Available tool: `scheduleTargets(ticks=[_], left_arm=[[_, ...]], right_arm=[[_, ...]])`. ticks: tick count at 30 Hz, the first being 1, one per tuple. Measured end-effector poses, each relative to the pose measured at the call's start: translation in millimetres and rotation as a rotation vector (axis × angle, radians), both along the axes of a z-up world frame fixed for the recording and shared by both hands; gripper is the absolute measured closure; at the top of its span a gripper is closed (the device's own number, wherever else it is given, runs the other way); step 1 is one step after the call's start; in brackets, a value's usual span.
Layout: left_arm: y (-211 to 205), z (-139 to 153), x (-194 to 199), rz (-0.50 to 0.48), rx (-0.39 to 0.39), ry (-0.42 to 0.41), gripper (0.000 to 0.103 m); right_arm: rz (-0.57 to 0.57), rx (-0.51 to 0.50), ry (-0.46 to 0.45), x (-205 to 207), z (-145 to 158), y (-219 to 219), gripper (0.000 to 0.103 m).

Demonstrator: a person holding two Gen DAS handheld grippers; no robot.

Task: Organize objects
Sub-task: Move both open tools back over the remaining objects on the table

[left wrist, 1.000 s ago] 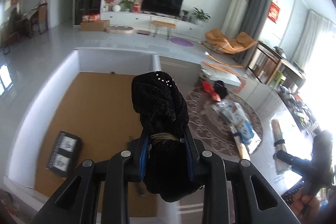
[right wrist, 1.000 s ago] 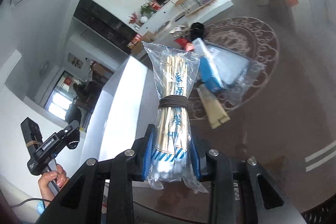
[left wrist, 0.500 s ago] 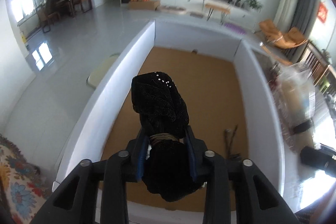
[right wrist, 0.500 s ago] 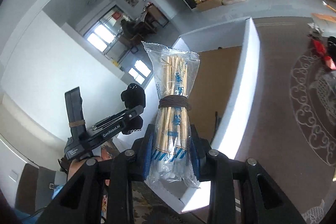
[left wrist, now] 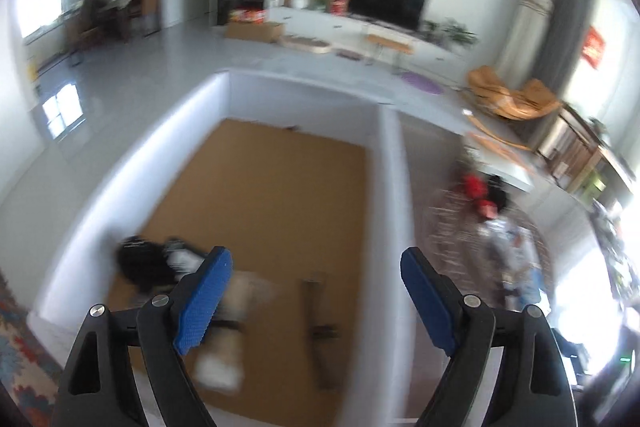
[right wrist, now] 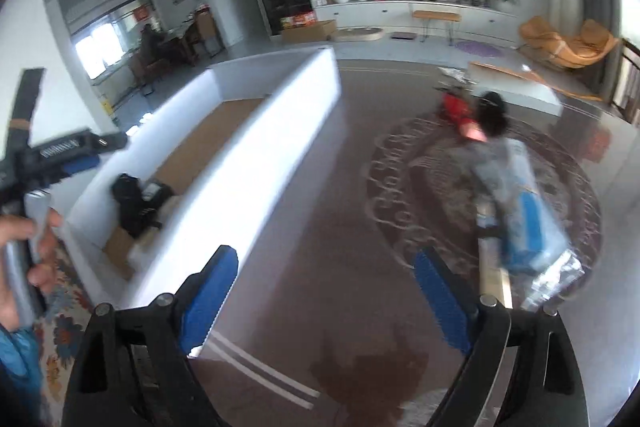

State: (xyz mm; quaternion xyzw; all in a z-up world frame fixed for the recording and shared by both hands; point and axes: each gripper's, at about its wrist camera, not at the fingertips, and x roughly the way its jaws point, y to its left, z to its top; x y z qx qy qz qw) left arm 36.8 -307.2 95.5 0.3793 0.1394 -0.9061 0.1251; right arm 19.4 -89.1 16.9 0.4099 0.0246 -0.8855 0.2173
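The left gripper and the right gripper both stand with blue pads wide apart, holding nothing. At lower left of both views, the white-walled box with brown cardboard floor contains a black fabric bundle and a pale packet (blurred). Writing is unreadable.

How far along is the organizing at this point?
Partly done. A black bundle and pale packets already lie in the white box. Nothing is in hand: the left claw and right claw both stand open. Left to move: a red item, a dark item and a blue-and-clear bag on the table.
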Motion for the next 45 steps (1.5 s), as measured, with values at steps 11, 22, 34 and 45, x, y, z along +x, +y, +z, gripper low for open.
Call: scheduleTargets(ticks=[11,22,34,45], left_arm=[[219,-51,-52,-0.412,-0.03,-0.16,0.016],[233,-109,-55,-0.333,-0.029,-0.322,0.016],[229,-141,-59,-0.323,-0.032,-0.384,0.016],[217,-151,-64,-0.314,-0.054,-0.354,0.016]], right_arm=[[-0.313,0.084,-0.046,-16,-57,170,0.013],[-0.329,-0.01,-0.101,-6,-53,178,0.013],[-0.339,-0.012,-0.143,-7,-59,178,0.013],[-0.333,0.032,-0.135,-7,-62,172,0.013]])
